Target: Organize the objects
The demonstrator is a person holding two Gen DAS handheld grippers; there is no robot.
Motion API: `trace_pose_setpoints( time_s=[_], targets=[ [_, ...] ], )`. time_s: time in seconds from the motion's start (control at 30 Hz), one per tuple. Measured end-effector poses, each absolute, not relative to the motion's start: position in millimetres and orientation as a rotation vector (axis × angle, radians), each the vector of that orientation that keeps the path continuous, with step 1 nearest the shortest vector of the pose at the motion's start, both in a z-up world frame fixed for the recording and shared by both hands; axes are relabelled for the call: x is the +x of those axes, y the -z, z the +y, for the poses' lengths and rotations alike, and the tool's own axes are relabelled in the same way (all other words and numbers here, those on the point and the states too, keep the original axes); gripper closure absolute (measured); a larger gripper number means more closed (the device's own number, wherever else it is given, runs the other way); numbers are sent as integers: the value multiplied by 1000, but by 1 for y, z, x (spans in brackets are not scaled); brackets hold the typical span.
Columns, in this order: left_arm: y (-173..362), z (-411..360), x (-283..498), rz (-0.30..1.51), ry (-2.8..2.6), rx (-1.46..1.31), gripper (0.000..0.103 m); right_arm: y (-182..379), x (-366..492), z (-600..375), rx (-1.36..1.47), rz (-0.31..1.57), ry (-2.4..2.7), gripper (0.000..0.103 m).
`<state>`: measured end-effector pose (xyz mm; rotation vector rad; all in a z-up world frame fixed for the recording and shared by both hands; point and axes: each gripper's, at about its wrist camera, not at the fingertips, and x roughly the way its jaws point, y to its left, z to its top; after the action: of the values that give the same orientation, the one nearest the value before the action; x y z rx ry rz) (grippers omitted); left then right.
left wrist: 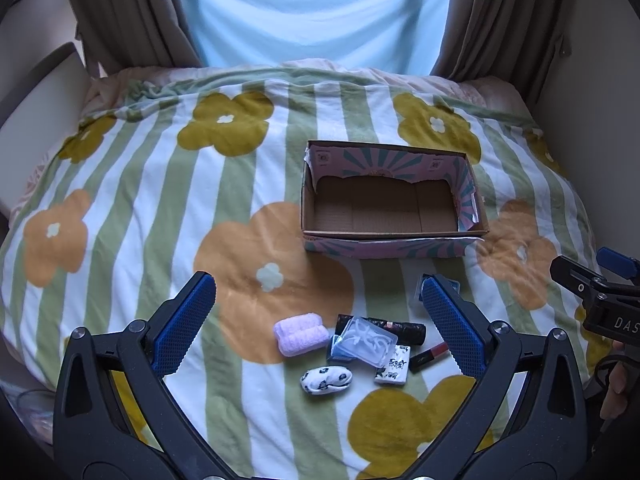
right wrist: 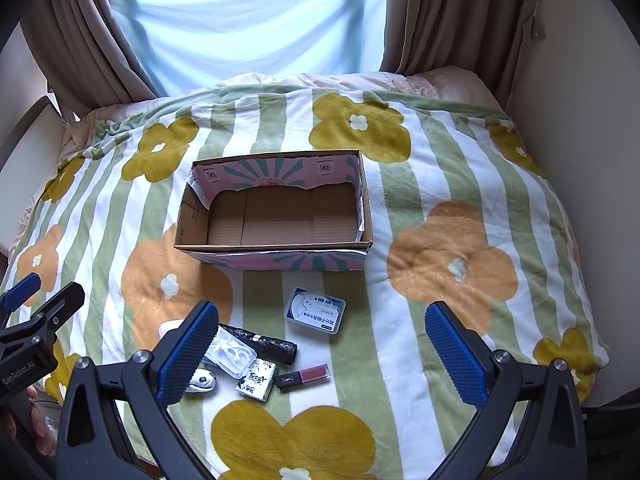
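An empty cardboard box (left wrist: pixel 384 236) (right wrist: pixel 272 258) with pink and teal print stands open on the flowered blanket. In front of it lie small items: a lilac rolled cloth (left wrist: pixel 300 334), a clear plastic case (left wrist: pixel 366 342) (right wrist: pixel 232 354), a black roll (left wrist: pixel 400 326) (right wrist: pixel 268 344), a black-and-white sock ball (left wrist: pixel 327 380) (right wrist: pixel 202 380), a small printed packet (left wrist: pixel 394 368) (right wrist: pixel 256 378), a red lipstick (left wrist: pixel 430 354) (right wrist: pixel 304 376) and a white-blue floss box (right wrist: pixel 315 310). My left gripper (left wrist: pixel 320 320) hovers open above the pile. My right gripper (right wrist: pixel 322 344) is open too, just right of the pile.
The blanket (right wrist: pixel 460 216) covers a bed between pale walls, with brown curtains (left wrist: pixel 120 12) and a bright window behind. The right gripper's body (left wrist: pixel 600 300) shows at the left view's right edge; a hand (right wrist: pixel 40 428) holds the left tool.
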<state>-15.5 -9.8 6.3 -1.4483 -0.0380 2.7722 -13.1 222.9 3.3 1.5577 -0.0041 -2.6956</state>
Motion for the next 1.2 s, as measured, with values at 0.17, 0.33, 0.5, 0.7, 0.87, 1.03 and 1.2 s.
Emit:
trace_pose_setpoints(
  time_s=[0.17,0.33,0.5,0.7,0.87,1.03,1.2],
  targets=[
    [-10,-10,-16,-52,-2781,-1440,1,-4,-18,217,1554,-2,2689,1],
    [-11,-11,-15,-68,-2782,-1435,1,-7,-17,213,1533,4,2691,1],
    [-12,-14,-11,-68,-2799,-1433,1,-7,-12,213,1513,24,2689,1],
    [-4,-23,-3,-116,-2813,-1468,1,-3,-12,211,1503,47,2658,1],
    [12,-31,8,-171,-2817,-1533,1,8,-12,211,1512,64,2600,1],
    [38,-35,20,-233,-2802,-1626,1,29,-13,209,1536,129,2538,1],
    [75,-33,33,-298,-2768,-1735,1,61,-19,212,1584,171,2464,1]
  ],
)
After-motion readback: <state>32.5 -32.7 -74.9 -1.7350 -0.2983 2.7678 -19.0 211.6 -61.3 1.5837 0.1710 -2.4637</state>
